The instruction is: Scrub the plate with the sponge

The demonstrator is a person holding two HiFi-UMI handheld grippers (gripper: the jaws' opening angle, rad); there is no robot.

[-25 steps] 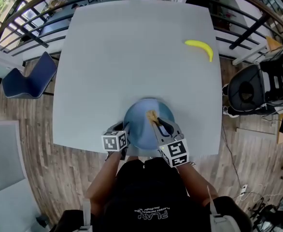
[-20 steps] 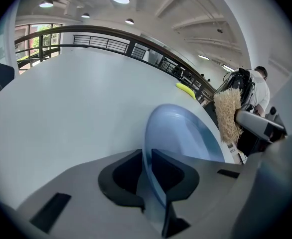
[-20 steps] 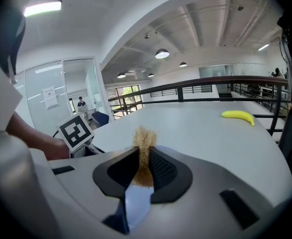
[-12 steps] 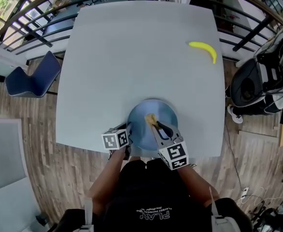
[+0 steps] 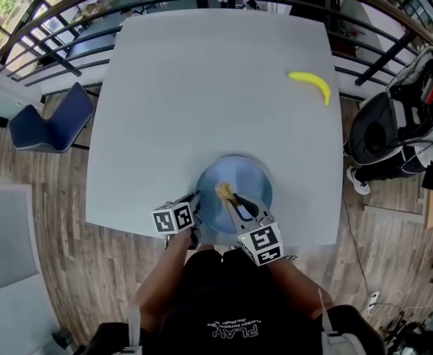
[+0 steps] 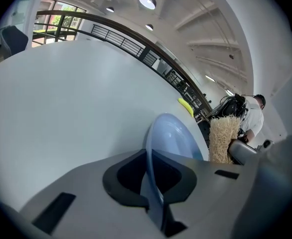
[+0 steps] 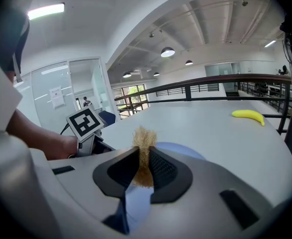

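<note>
Plate (image 5: 250, 174), blue and round, lies on the pale grey tabletop (image 5: 202, 87) at the lower centre of the head view, close to the tabletop's near edge; the sponge (image 5: 224, 191), a tan fibrous tuft, sits over the plate's lower left part, clamped in the jaws of the right gripper (image 5: 230, 197); in the right gripper view the sponge (image 7: 144, 151) stands upright, squeezed between the two dark pads, with the plate (image 7: 183, 151) just behind it; the left gripper (image 5: 195, 204) is at the plate's lower left rim, its marker cube at the lower left of the head view; in the left gripper view the jaws are closing on the plate (image 6: 173, 136), whose thin rim runs straight through the slot between them with a dark pad against each side; the same view shows the sponge (image 6: 220, 138) at the right of the frame, beside the plate; a yellow banana (image 5: 310, 83) lies well apart at the upper right of the tabletop, and shows at the right of the right gripper view (image 7: 249, 115); a blue chair (image 5: 50, 120) stands on the wooden floor (image 5: 46, 220) at the left of the head view; a dark railing (image 5: 69, 13) curves across the upper edge of the frame
</note>
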